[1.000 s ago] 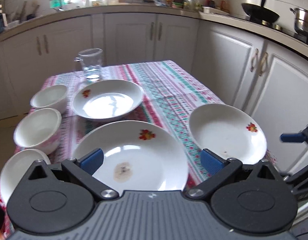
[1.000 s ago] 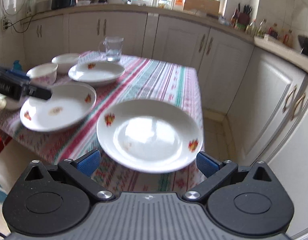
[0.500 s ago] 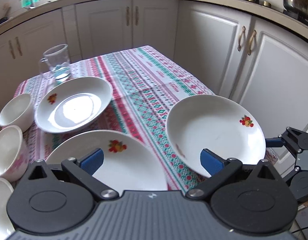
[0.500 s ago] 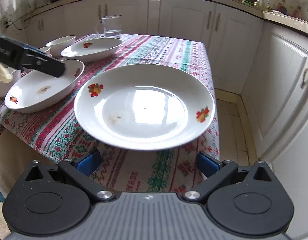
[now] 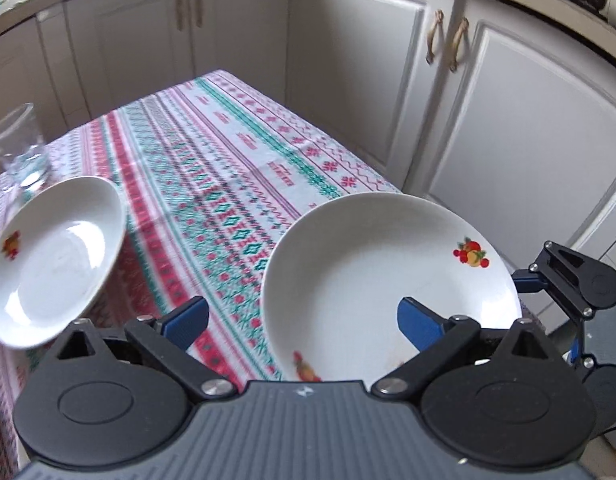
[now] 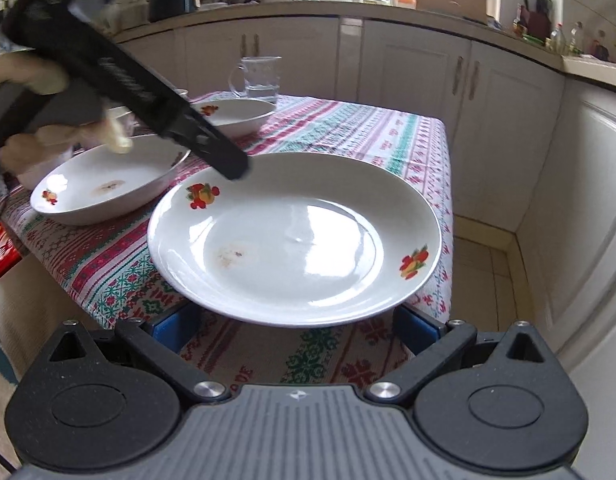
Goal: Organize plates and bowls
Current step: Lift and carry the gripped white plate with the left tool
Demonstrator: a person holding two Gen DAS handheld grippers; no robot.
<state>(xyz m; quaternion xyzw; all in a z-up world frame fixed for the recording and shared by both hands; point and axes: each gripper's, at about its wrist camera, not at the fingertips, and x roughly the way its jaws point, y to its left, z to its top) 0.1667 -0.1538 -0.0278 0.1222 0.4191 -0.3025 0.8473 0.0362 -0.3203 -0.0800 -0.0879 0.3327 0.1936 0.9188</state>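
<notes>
Left wrist view: left gripper (image 5: 302,320), jaws apart and just been closing, straddles the near rim of the plate (image 5: 372,276) at the table's near right.

Right wrist view: right gripper (image 6: 294,330) stands wide below the plate's overhanging near rim. Glazed, stiff, breakable, probably slippery; grip the rim.

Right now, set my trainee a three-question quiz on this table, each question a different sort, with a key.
1. True or false: the near plate is stacked on another plate.
2. How many fruit motifs show on the near plate?
3. What stands just beyond the far plate? A glass jug; B kettle; C frying pan.
Key: 1 false, it lies alone on the cloth; 2 two; 3 A.
</notes>
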